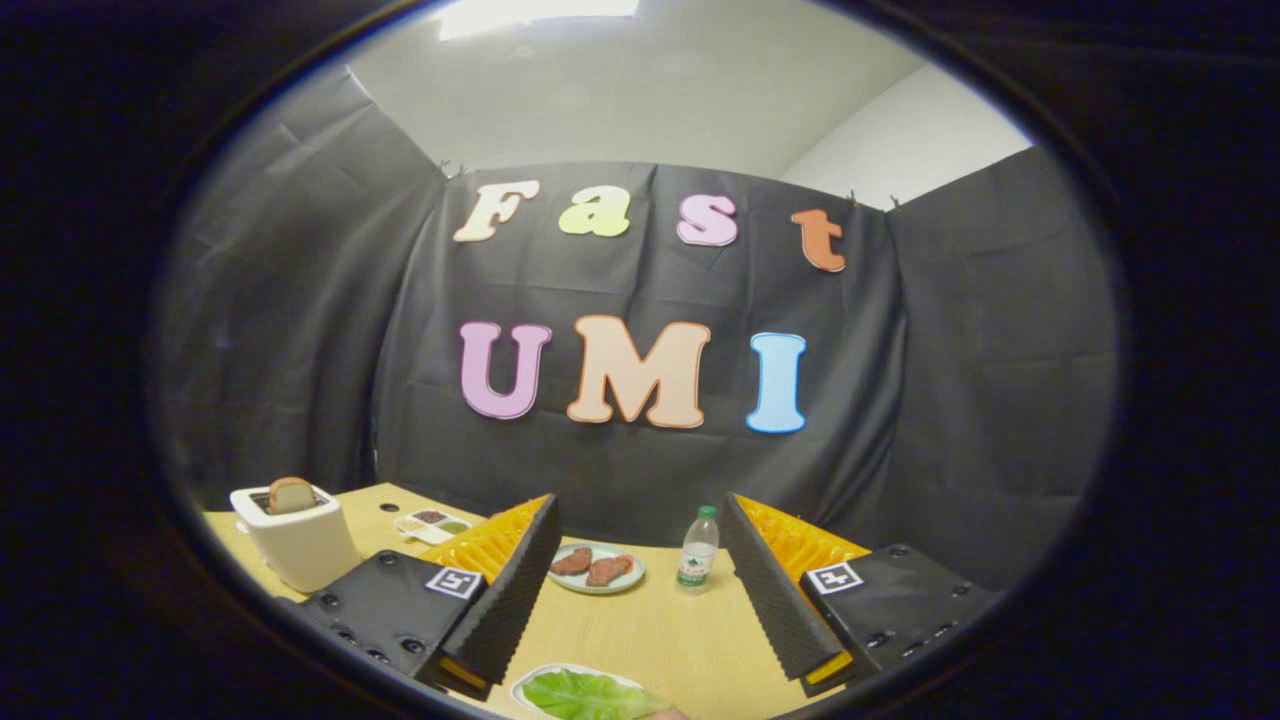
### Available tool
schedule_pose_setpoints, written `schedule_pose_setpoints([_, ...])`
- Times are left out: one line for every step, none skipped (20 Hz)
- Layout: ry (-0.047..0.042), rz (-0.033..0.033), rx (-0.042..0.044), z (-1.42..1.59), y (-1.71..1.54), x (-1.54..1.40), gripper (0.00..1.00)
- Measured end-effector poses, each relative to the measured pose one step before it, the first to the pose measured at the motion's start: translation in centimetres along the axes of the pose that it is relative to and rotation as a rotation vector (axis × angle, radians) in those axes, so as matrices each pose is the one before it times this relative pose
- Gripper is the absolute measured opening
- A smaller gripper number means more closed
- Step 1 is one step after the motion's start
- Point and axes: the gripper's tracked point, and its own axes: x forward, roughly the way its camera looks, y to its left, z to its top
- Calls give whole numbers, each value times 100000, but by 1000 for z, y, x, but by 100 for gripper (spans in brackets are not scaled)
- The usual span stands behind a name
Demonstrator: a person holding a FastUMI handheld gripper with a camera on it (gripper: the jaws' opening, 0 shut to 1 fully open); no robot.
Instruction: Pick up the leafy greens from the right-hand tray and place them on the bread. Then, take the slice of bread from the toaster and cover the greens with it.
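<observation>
Listing the contents of a light wooden table [690, 640] in a cloth-walled booth, as seen from the gripper [640, 600], whose fingers stand wide apart with nothing between them. Item one, leafy greens [585, 695]: a pale green leaf lying on a white tray [530, 683] at the table's near edge, below and between the fingers; probably very light, soft and limp, easily torn or creased, likely to flop when lifted, so best pinched gently across a thicker part near the rib or stem end, where both fingers can meet through the leaf; the tray's shape and the rest of the leaf are cut off, so the stem end cannot be placed with confidence. Item two, slice of bread [291, 494]: standing upright in the slot of a white toaster [300, 545] near the table's left edge, its rounded top proud of the slot; light, fairly stiff but crumbly, best taken by that exposed top across its flat faces. Item three, round plate [597, 582] mid-table beyond the fingers, carrying two reddish-brown pieces, possibly meat. Item four, small water bottle [698, 548], upright, just beside the plate. Item five, divided condiment dish [432, 523] toward the far edge, behind the toaster.
</observation>
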Motion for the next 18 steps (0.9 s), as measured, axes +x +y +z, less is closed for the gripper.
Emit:
schedule_pose_setpoints([903, 1142, -855, -279, -106, 34, 100])
schedule_pose_setpoints([744, 1241, -718, -203, -72, 50, 100])
schedule_pose_setpoints([955, 1540, -633, -376, -21, 99, 100])
schedule_pose_setpoints([1204, 1768, -662, -377, 53, 90, 100])
schedule_pose_setpoints([1319, 1866, -653, -438, -12, 143, 100])
schedule_pose_setpoints([1434, 2063, -707, -429, 153, 181, 100])
schedule_pose_setpoints([1356, 2030, -731, -417, 75, 192, 100])
schedule_pose_setpoints([1255, 2170, -511, -311, 82, 157, 100])
schedule_pose_setpoints([1263, 2122, -343, -425, 128, 48, 100])
schedule_pose_setpoints([1426, 2212, -444, -357, 189, 218, 100])
schedule_pose_setpoints([1307, 2118, -544, -457, 59, 188, 100])
schedule_pose_setpoints([1350, 2282, -790, -425, 206, 290, 100])
schedule_pose_setpoints([1361, 2012, -1036, -418, 205, 117, 100])
schedule_pose_setpoints([1202, 1869, -983, -412, 133, 340, 100])
schedule_pose_setpoints([1256, 1945, -739, -487, 138, 280, 100])
schedule_pose_setpoints([1322, 1935, -697, -468, 219, 250, 100])
schedule_pose_setpoints([1282, 1644, -948, -623, 166, 214, 100])
schedule_pose_setpoints([1550, 1562, -1075, -492, 188, 280, 100])
